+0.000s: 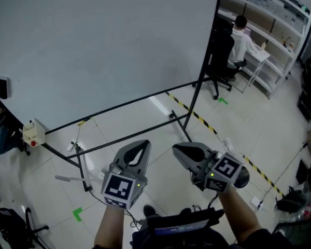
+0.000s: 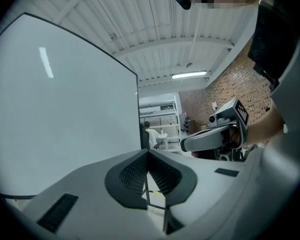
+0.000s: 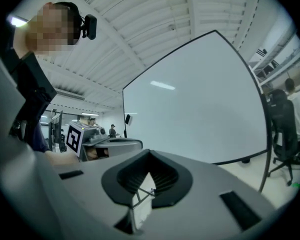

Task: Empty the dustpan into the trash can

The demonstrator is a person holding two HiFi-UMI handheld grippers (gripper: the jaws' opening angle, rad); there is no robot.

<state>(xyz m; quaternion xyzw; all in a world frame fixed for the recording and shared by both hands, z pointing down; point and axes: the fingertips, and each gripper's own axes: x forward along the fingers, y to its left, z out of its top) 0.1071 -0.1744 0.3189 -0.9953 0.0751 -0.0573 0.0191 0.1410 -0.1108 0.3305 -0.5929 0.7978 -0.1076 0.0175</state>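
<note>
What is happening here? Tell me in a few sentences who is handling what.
A person holds a left hand-held gripper and a right hand-held gripper out before a white board. Both have jaws together, with nothing between them. No dustpan or trash can is in view, so the emptying has not begun. Another person sits at a desk beyond.
</note>
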